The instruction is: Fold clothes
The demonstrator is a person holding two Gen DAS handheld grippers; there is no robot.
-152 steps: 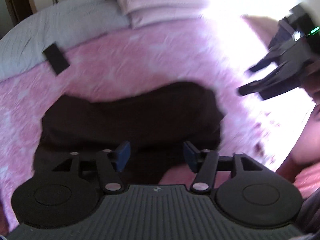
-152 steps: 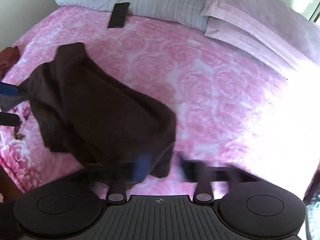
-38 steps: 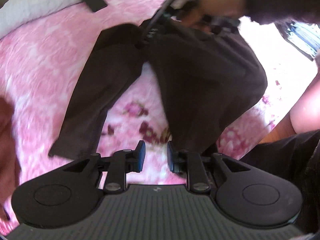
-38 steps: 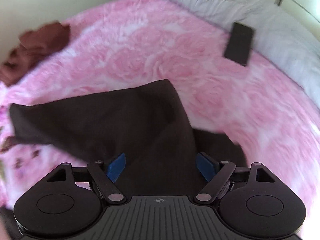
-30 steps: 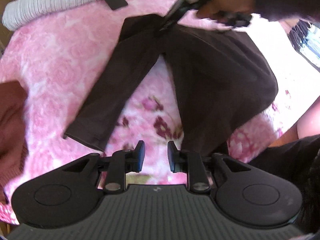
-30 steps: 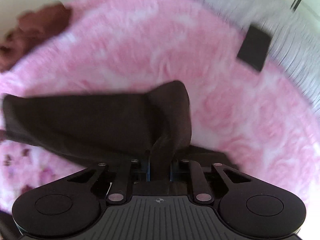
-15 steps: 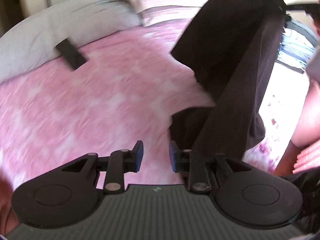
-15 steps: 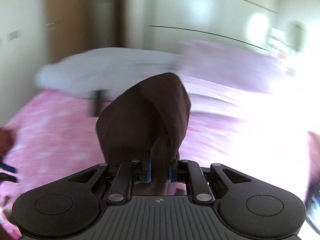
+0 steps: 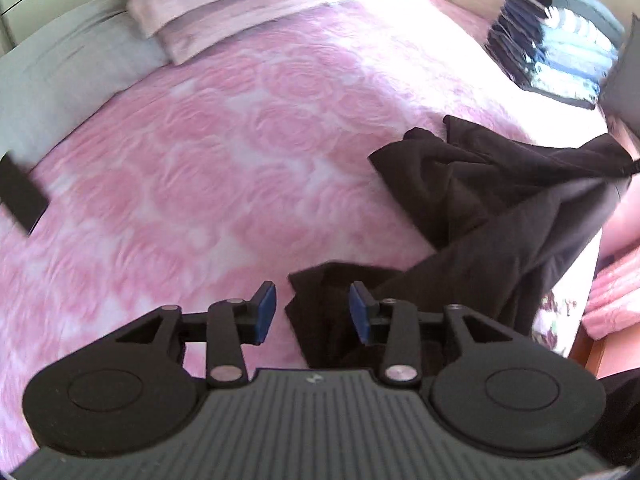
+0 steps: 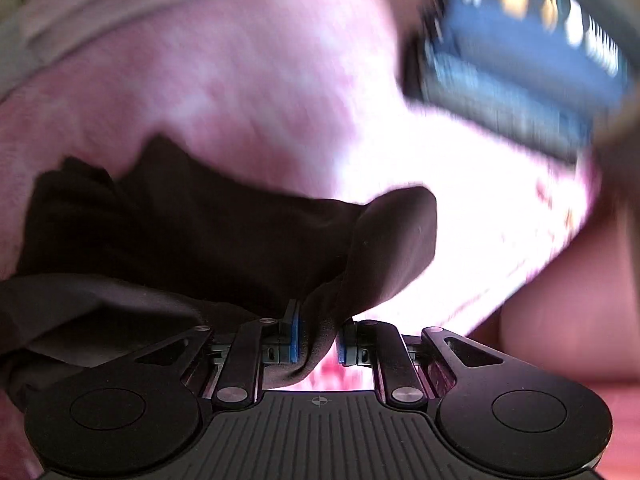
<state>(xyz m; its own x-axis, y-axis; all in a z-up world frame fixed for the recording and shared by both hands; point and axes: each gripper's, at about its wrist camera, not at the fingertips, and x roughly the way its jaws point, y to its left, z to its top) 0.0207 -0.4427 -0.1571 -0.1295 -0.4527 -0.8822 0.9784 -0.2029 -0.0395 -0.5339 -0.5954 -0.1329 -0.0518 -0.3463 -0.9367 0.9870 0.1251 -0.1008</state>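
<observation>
A dark brown garment was seen bunched on the pink rose-patterned bedspread, near the bed's right edge as shown by the left wrist camera, with part of it drawn up and off toward the right of that view. The left tongs were spread apart and grasped nothing; a corner of the garment lay on the bedspread just beyond and between their 2 blue pads. The right tongs were clenched on a fold of the same garment, which rose between the 2 blue pads and draped away to the left. A stack of folded blue clothes was visible at the far right corner of the bed. A dark phone lay at the left edge of the bedspread, and pillows were set along the head of the bed. The right wrist view was heavily blurred.
</observation>
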